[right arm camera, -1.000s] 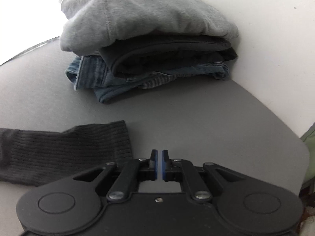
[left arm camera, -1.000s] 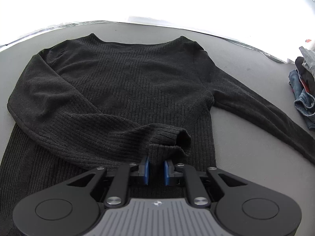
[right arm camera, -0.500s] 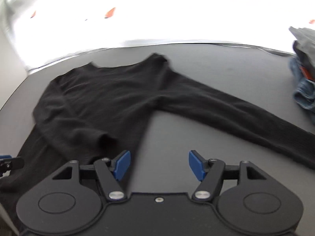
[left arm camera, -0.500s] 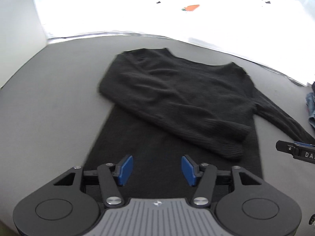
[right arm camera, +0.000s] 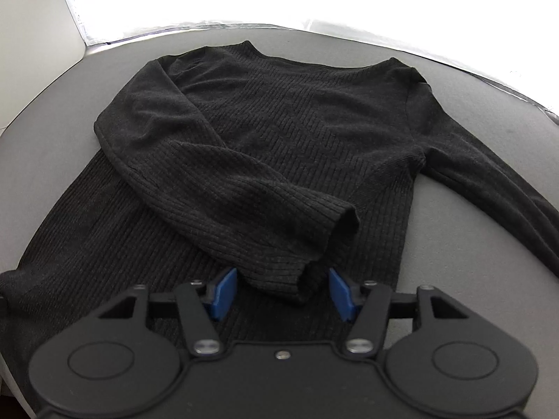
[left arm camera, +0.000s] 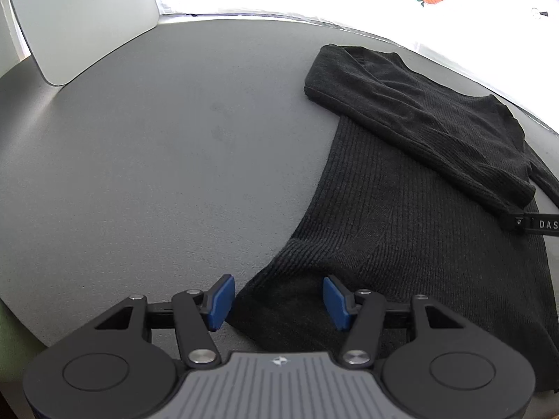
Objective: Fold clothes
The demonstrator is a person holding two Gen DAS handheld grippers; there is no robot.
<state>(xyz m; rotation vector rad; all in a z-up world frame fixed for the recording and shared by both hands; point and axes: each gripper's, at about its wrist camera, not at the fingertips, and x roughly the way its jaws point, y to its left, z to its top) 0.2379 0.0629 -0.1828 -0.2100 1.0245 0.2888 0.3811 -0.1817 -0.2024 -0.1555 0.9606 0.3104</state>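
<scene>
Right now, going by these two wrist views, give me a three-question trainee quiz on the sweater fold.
1. True or false: one sleeve of the black ribbed sweater lies folded across its body.
2. Which part sits between the left gripper's open jaws? A collar, B bottom hem corner, C cuff.
3. What sits between the right gripper's jaws?

Key: 1 true; 2 B; 3 the folded sleeve's cuff, not yet pinched.
</scene>
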